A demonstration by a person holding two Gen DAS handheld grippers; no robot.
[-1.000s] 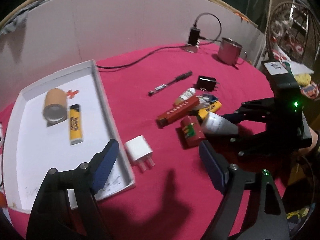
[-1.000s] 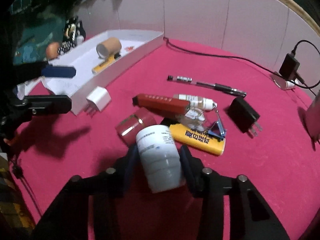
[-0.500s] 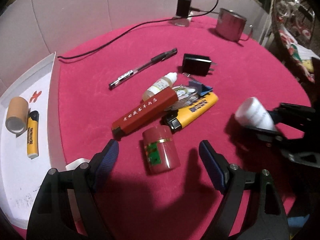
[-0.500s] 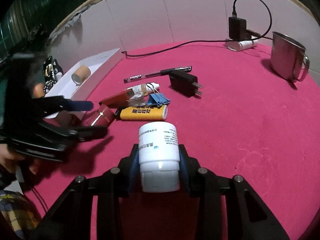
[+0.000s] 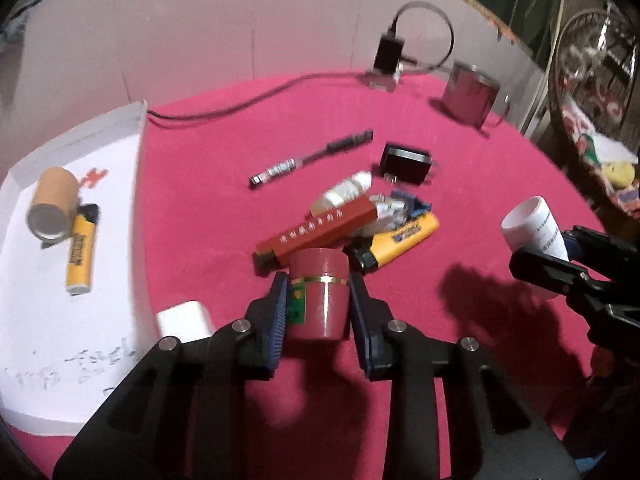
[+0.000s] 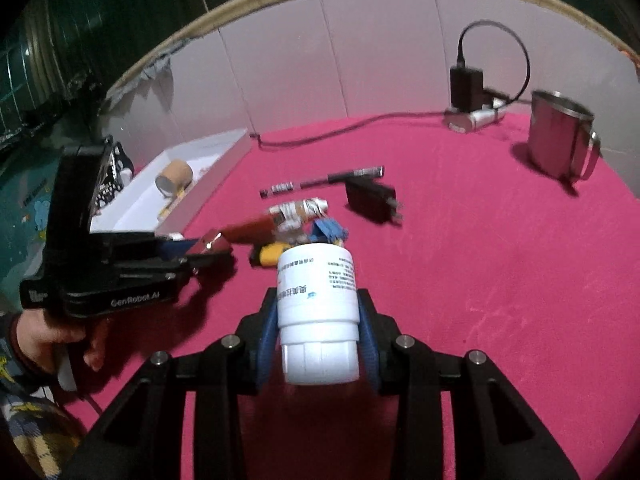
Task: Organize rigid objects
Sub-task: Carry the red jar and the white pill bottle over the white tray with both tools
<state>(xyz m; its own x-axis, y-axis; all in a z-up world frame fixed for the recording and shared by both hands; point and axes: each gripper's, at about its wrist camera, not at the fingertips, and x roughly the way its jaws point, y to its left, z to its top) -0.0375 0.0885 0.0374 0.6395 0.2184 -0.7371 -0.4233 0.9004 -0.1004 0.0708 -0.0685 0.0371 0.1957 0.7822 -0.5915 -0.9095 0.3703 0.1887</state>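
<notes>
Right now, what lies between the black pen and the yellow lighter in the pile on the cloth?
In the left wrist view, a small white dropper bottle and the long red box lie between the black pen and the yellow lighter.

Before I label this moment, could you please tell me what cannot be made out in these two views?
- Left wrist view: the left gripper covers the sides of the red canister, so pad contact is unclear as the jaws close.
- Left wrist view: the white charger is half hidden by the gripper.
- Both views: print on the white bottle is too blurred.
</notes>
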